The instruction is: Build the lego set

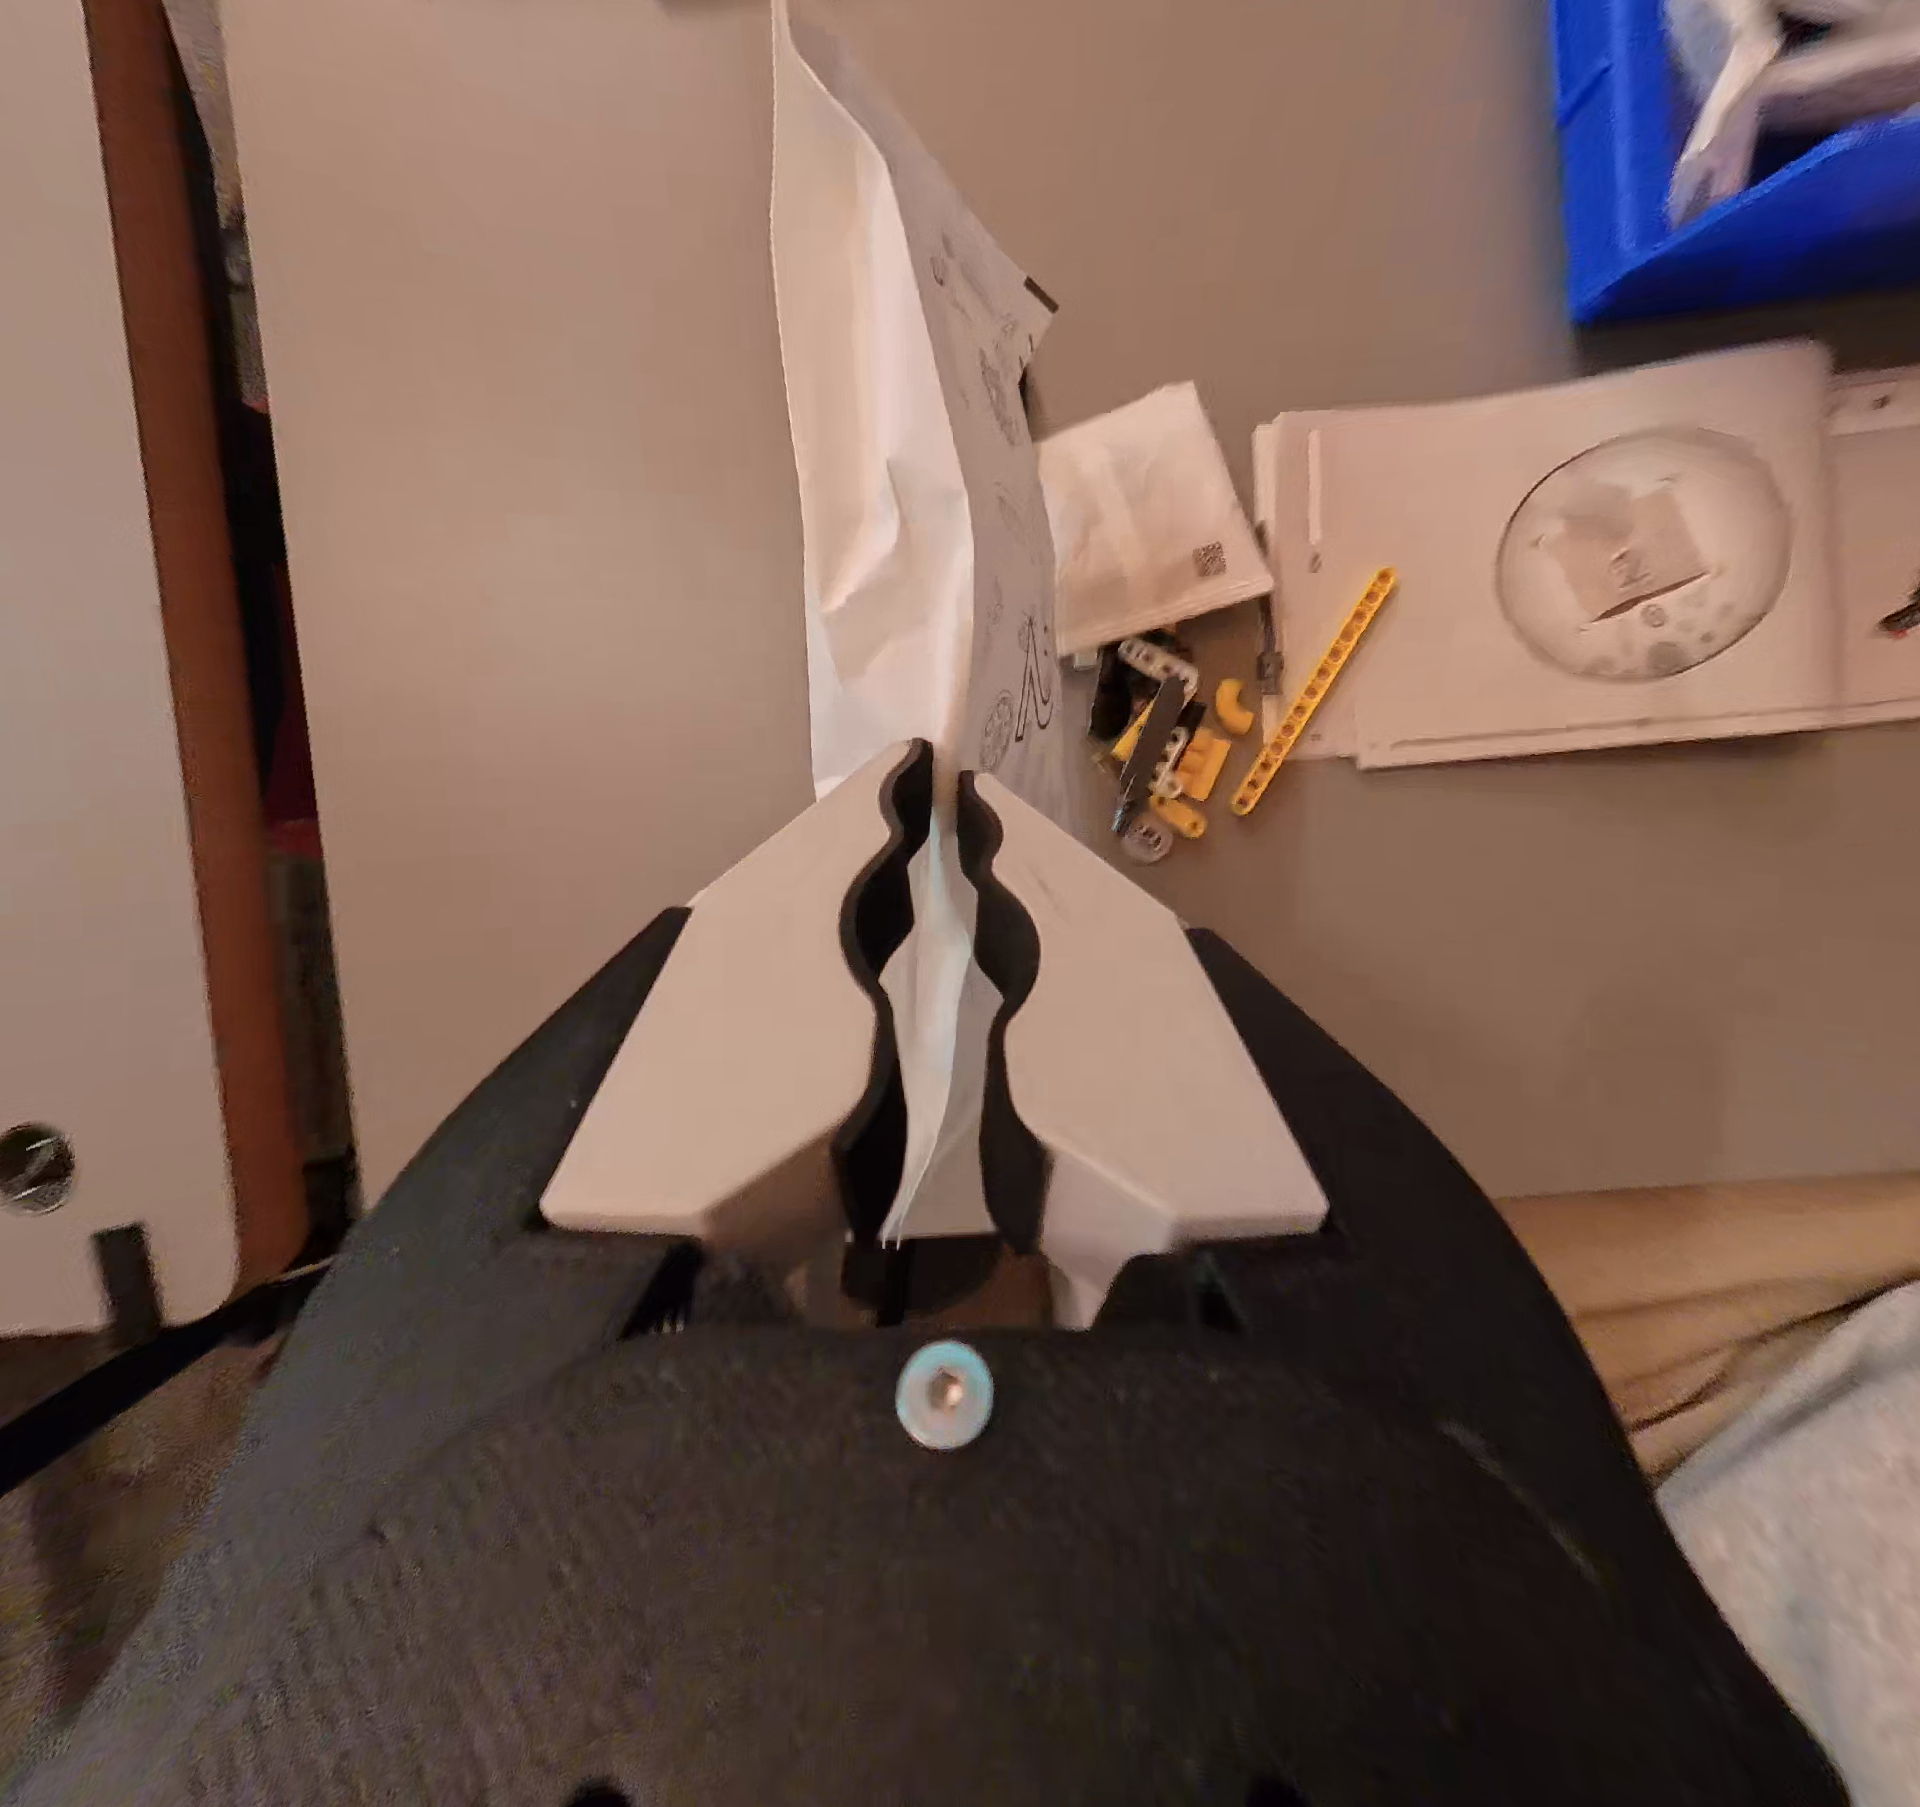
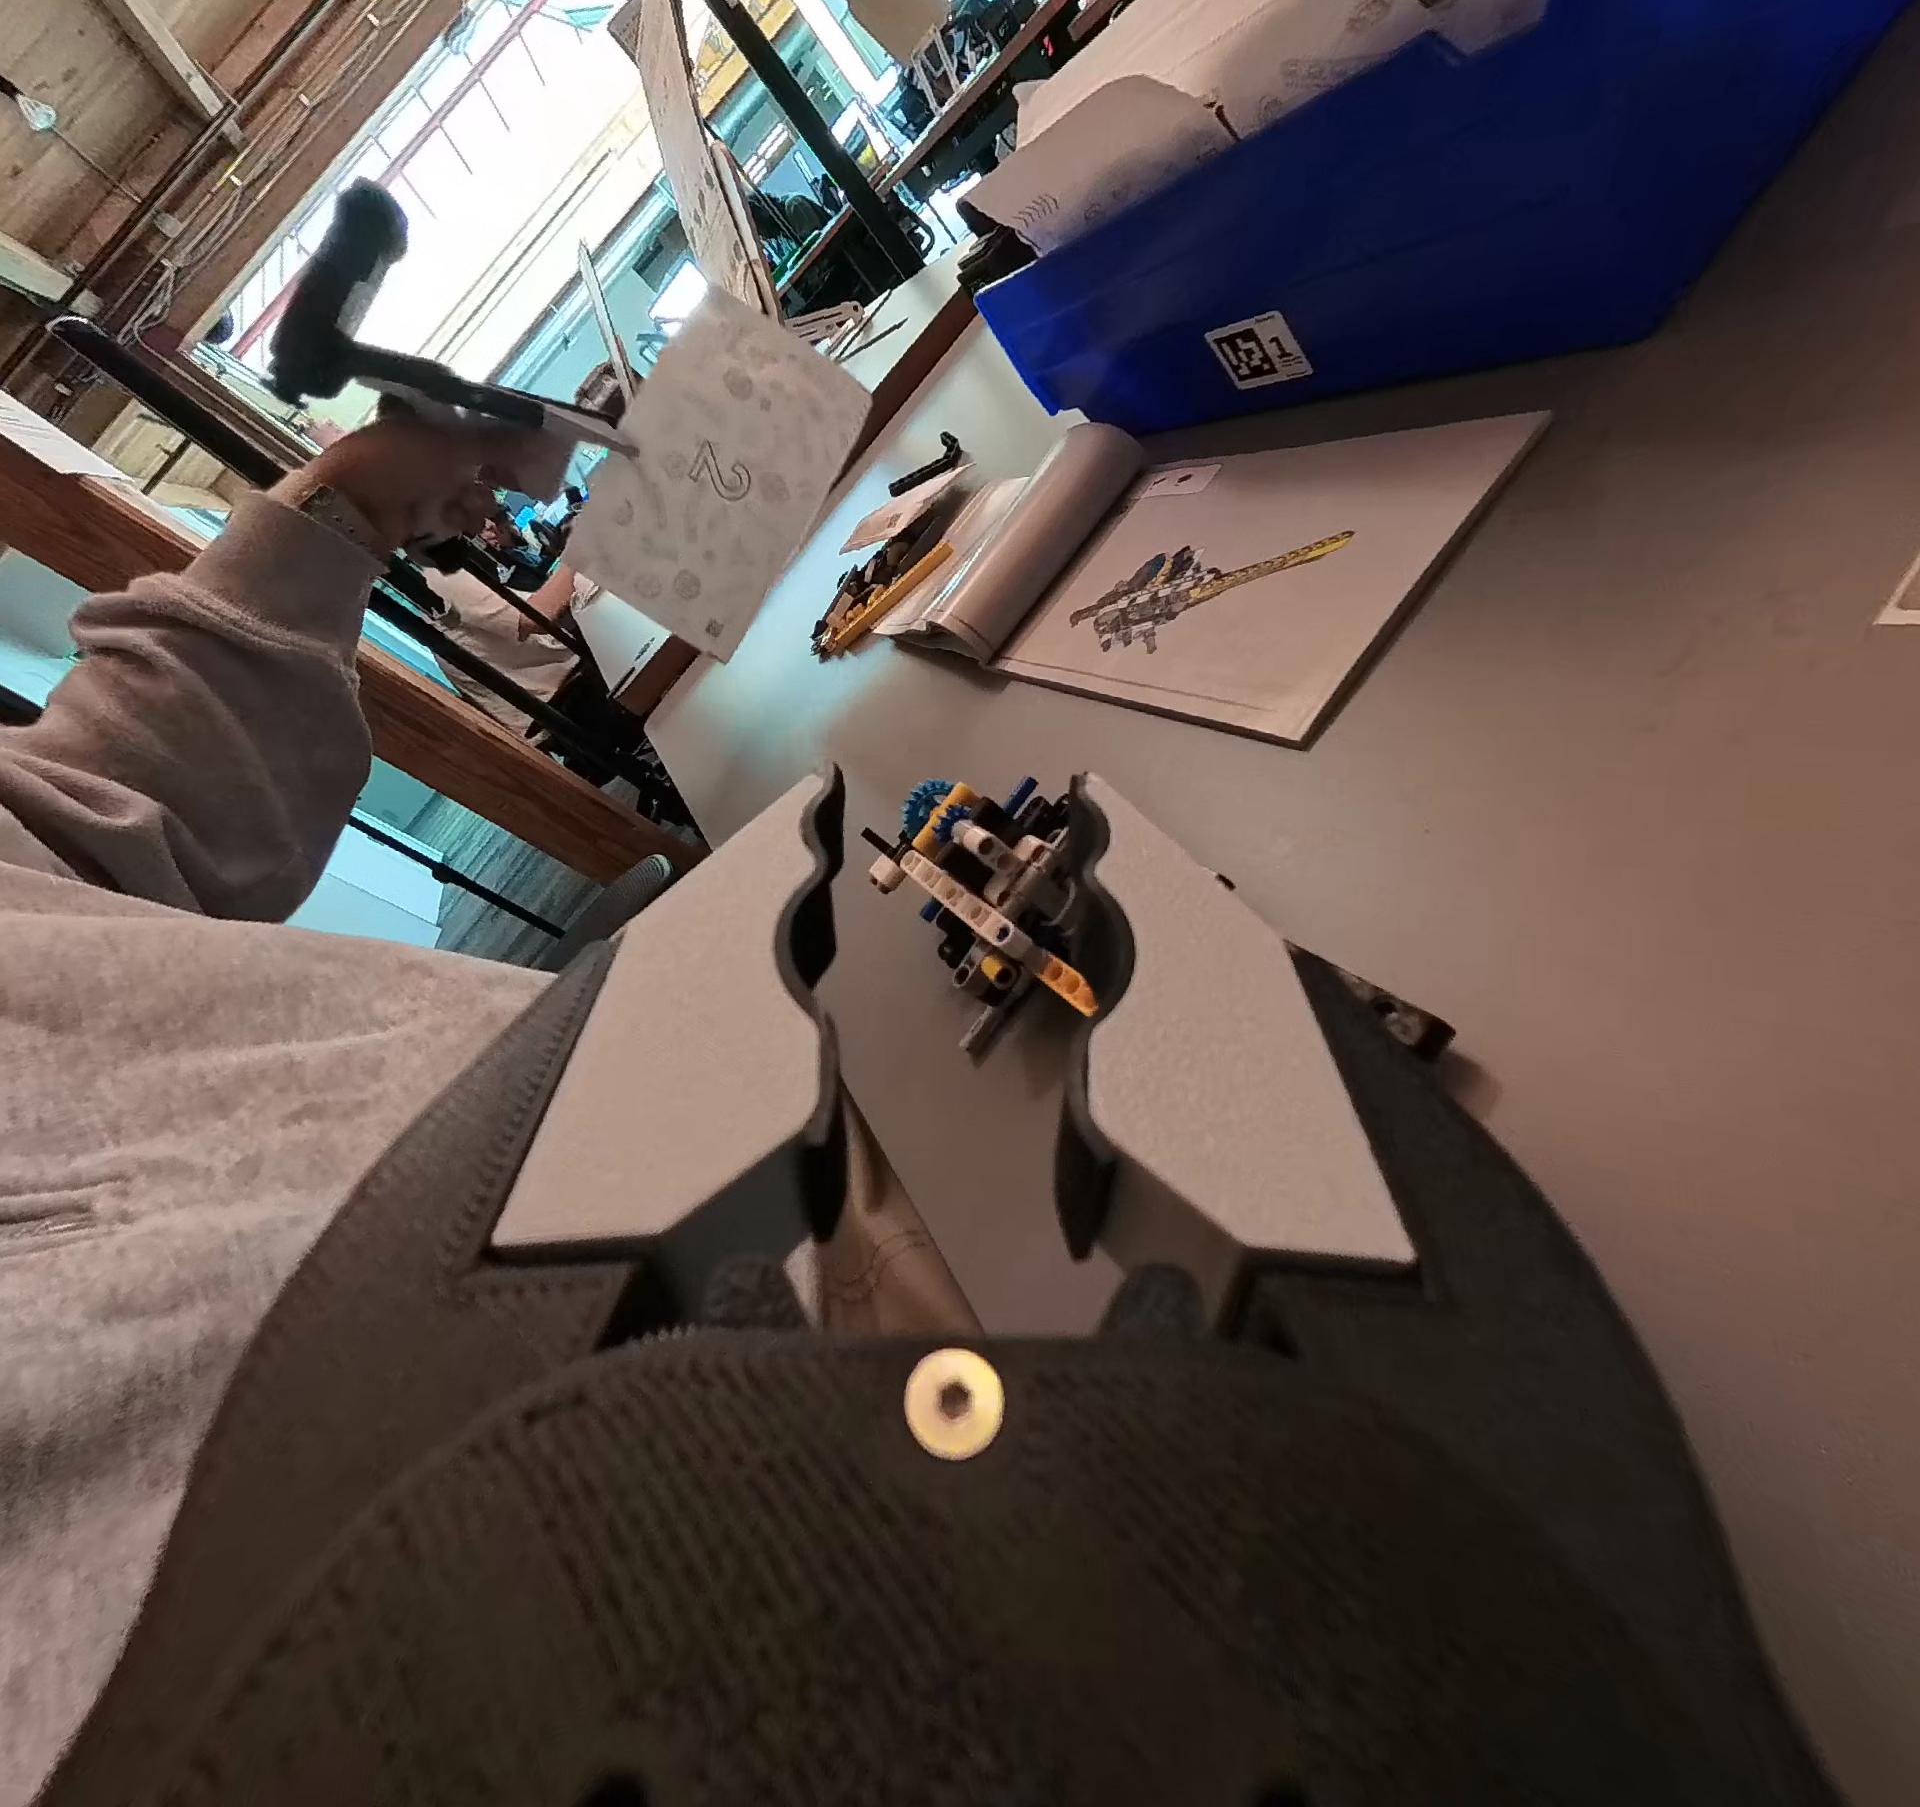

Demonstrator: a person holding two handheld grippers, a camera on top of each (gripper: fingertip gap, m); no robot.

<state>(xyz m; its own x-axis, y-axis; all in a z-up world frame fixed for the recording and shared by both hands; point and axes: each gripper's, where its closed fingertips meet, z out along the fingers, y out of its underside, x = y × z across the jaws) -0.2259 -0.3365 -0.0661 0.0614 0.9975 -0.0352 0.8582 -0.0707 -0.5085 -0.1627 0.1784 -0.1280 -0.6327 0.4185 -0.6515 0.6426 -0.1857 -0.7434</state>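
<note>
Your left tongs [image 1: 940,801] fill the near part of the left wrist view, pressed together on the lower edge of a white paper parts bag [image 1: 894,469], which rises upright from the tips, well above the grey desk [image 1: 520,510]. Seen from the right wrist view, that same bag [image 2: 717,479] hangs in the air at the left, clear of the desk, its flat printed face turned toward the camera.

Your right tongs [image 2: 956,812] are spread wide and grip nothing. Between the tips, near the right finger, sits the partly built lego model [image 2: 992,900] on the desk; whether the finger touches it cannot be told. Its long axis runs from a blue gear at the far end down to a yellow beam end nearest you, roughly along the line of the tongs.

Farther off lie loose pieces [image 1: 1174,729], a long yellow beam [image 1: 1314,692] slanting beside them, the open instruction booklet [image 2: 1247,594] and a blue bin [image 2: 1455,230].

The step in hand looks like emptying or setting aside the bag. To do it well, keep the pinch firm and low on the paper, move it over bare desk away from the model, and lower it gently so no pieces scatter.
</note>
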